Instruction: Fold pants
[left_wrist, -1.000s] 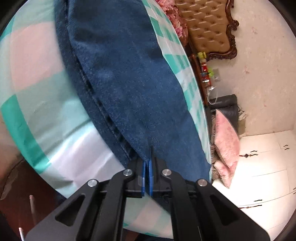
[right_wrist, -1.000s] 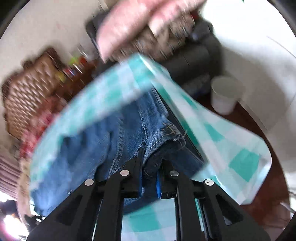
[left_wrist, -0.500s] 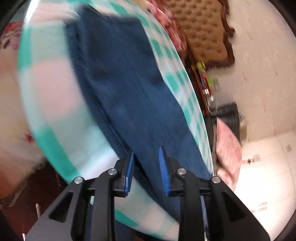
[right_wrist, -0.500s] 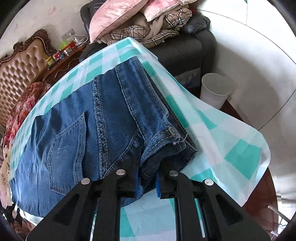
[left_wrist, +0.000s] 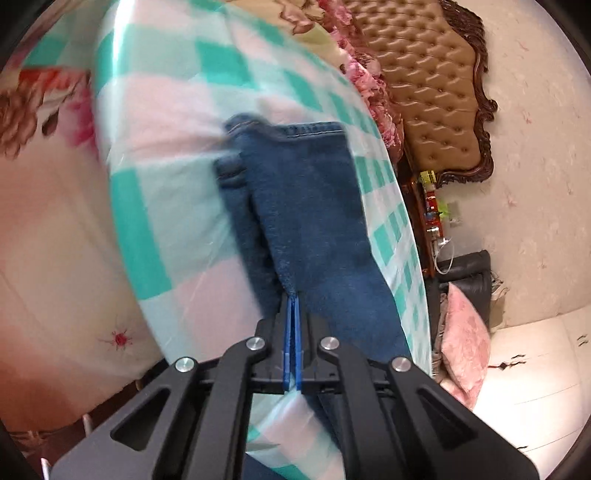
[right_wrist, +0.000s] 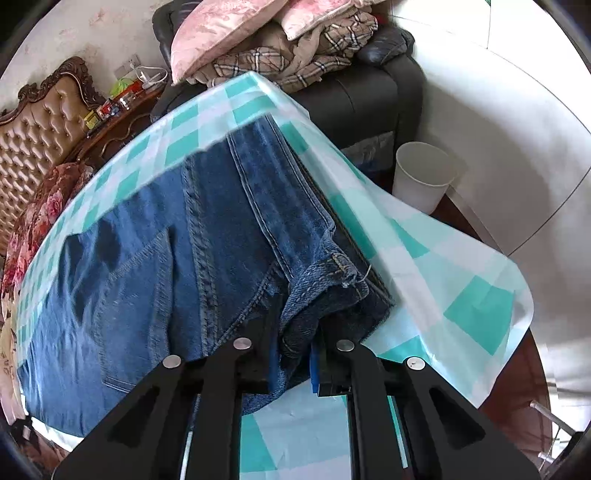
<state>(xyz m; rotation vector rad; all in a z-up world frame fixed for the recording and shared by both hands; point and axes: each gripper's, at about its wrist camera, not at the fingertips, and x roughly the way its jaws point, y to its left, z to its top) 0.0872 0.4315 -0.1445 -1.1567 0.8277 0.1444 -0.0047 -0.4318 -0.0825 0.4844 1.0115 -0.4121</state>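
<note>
- The left claw (left_wrist: 292, 306), open half a second ago, is now closed again, its blue pads pinching a thin fold of the pants (left_wrist: 306, 206) along the edge of a leg.
- It has also shifted down the leg: a second ago denim filled its view, and now the hems lie ahead, with bare checked cloth (left_wrist: 177, 229) beyond them (the frame is blurred, so the hand is probably mid-move).
- The right claw (right_wrist: 293, 354) keeps its grip on the bunched waistband corner, jaws held narrow around the thick denim, just as it did half a second ago.
- The pants lie flat on the table, legs stacked one on the other, waist toward the right claw and hems toward the left.
- With both ends gripped again, my guess is that the next fold, hems carried toward the waist, is about to start.
- A white bin (right_wrist: 421, 177) stands beside the table, clear of the work.
</note>
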